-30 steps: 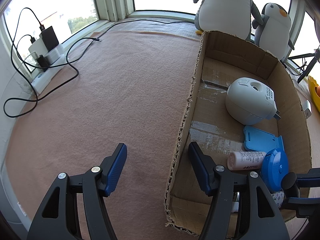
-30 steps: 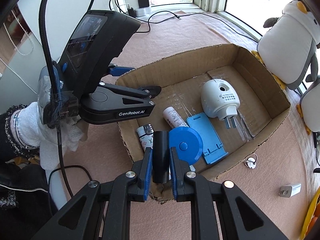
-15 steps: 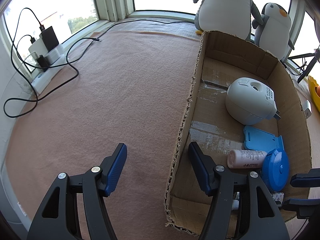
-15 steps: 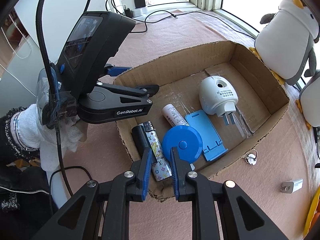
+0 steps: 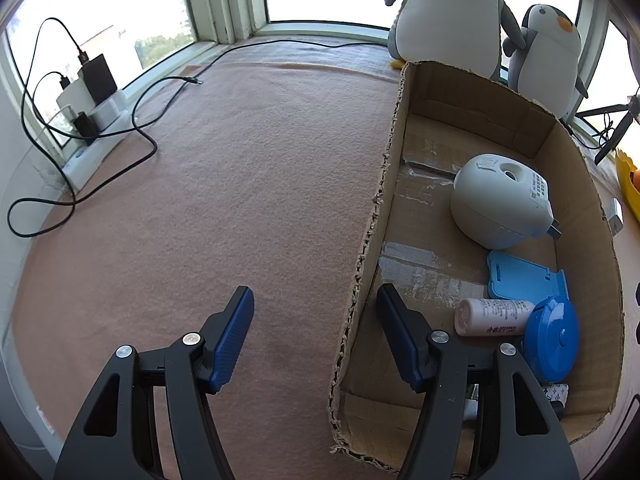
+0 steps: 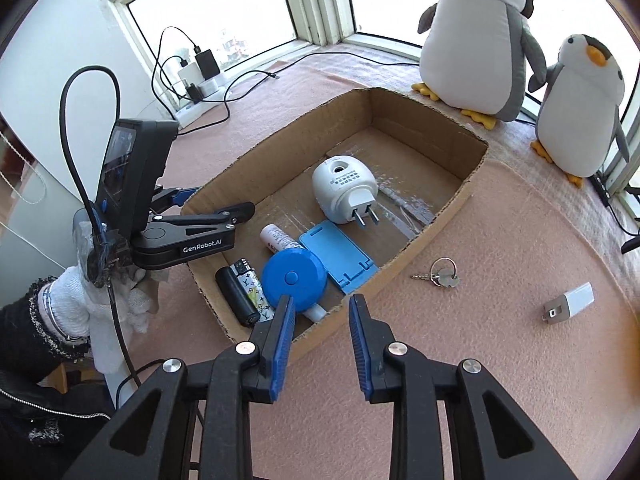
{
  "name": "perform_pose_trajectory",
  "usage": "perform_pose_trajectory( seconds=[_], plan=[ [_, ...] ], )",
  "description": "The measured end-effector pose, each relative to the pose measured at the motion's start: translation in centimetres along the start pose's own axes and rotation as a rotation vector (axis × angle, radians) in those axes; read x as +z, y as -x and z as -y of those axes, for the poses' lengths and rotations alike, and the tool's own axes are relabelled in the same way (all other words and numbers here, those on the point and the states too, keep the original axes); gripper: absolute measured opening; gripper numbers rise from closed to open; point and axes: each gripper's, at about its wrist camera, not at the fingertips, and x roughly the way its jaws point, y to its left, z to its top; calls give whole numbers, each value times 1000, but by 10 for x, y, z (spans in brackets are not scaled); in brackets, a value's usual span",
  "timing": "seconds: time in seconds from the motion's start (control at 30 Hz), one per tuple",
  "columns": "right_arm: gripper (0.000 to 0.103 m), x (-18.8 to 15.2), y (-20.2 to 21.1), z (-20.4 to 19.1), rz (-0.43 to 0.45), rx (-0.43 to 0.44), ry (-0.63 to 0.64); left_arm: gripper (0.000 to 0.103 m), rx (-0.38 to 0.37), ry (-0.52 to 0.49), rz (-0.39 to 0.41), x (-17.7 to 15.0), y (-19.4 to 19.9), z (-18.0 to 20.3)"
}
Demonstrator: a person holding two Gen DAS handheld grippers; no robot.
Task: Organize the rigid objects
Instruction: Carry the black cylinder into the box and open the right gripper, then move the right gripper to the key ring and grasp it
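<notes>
A cardboard box (image 6: 444, 216) (image 5: 376, 216) holds a white plug-in device (image 6: 344, 188) (image 5: 496, 204), a blue phone stand (image 6: 340, 254) (image 5: 524, 278), a white tube (image 6: 278, 236) (image 5: 492, 316), a blue round case (image 6: 294, 278) (image 5: 552, 340), a patterned lighter (image 6: 252, 286) and a black cylinder (image 6: 236, 290). My right gripper (image 6: 320, 304) is open and empty, above the box's near wall. My left gripper (image 5: 314, 300) is open, straddling the box's left wall; it also shows in the right wrist view (image 6: 212, 210). Keys (image 6: 442, 276) and a white charger (image 6: 568, 302) lie on the mat right of the box.
Two plush penguins (image 6: 476, 36) (image 6: 584, 104) stand behind the box. A power strip with chargers and black cables (image 5: 92, 108) (image 6: 196, 76) lies by the window at the far left. A yellow object (image 5: 628, 180) sits at the right edge.
My right gripper let go of the black cylinder, which now lies in the box beside the lighter. The gripper opened wider and pulled back and up. My left gripper has not moved.
</notes>
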Motion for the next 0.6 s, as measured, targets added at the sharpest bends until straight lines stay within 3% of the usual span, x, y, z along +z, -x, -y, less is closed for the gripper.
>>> perform_pose_trajectory(
  seconds=[0.33,0.6],
  plan=[
    [25,-5,-3,36,25,-78,-110,64,1,0,0,0,0,0],
    [25,3,-37,44,-9,-107,-75,64,2,5,-2,1,0,1]
  ],
)
